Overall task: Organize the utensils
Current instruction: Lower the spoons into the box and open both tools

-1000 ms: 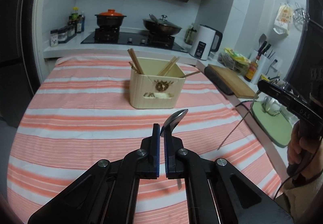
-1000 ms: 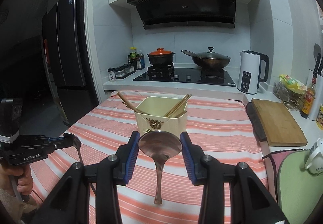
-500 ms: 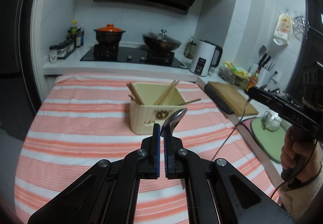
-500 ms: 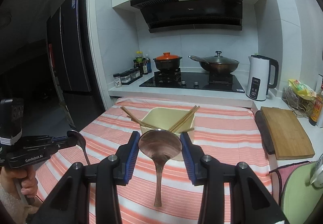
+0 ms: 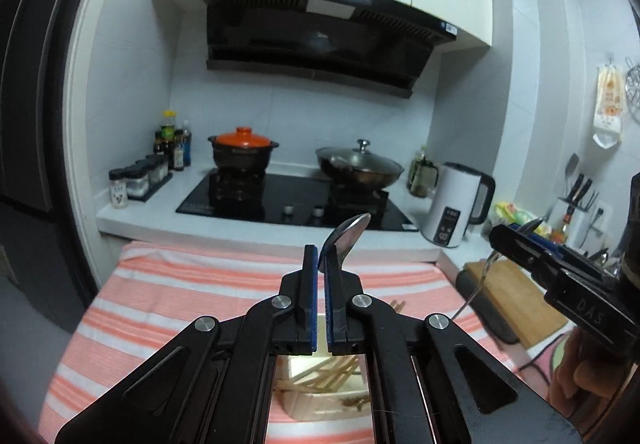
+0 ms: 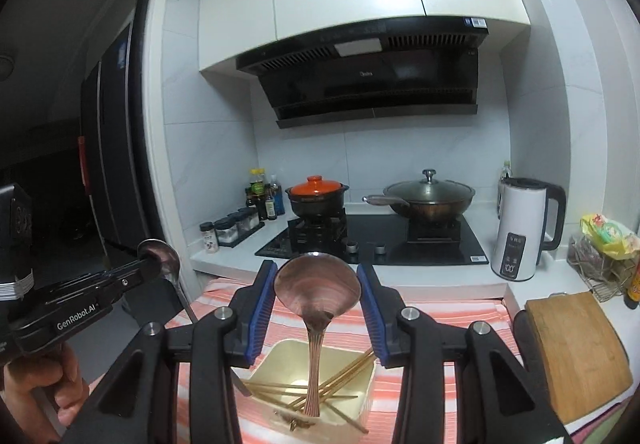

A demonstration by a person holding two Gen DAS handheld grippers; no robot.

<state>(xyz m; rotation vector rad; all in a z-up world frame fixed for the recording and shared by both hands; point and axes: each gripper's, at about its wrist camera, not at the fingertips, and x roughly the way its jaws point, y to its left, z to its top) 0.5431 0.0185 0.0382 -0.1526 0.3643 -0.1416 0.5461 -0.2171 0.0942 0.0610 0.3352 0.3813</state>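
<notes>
My right gripper (image 6: 317,298) pinches a spoon (image 6: 316,290) by the bowl's edges, jaws part spread, handle hanging over the cream holder (image 6: 276,360). My left gripper (image 5: 321,264) is pressed together on a second spoon (image 5: 347,235), edge-on, above the same holder. To do this well, I judge each handle must point straight down and clear the chopsticks (image 6: 344,372) crossed inside before I let go.

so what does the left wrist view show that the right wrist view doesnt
Only the left wrist view: the knife block and a hanging bag on the right wall. Only the right wrist view: the dark doorway at left and the open cream box with its chopsticks seen from above. Both: stove, orange-lidded pot, wok, kettle, striped cloth, and a spoon in each gripper.
</notes>
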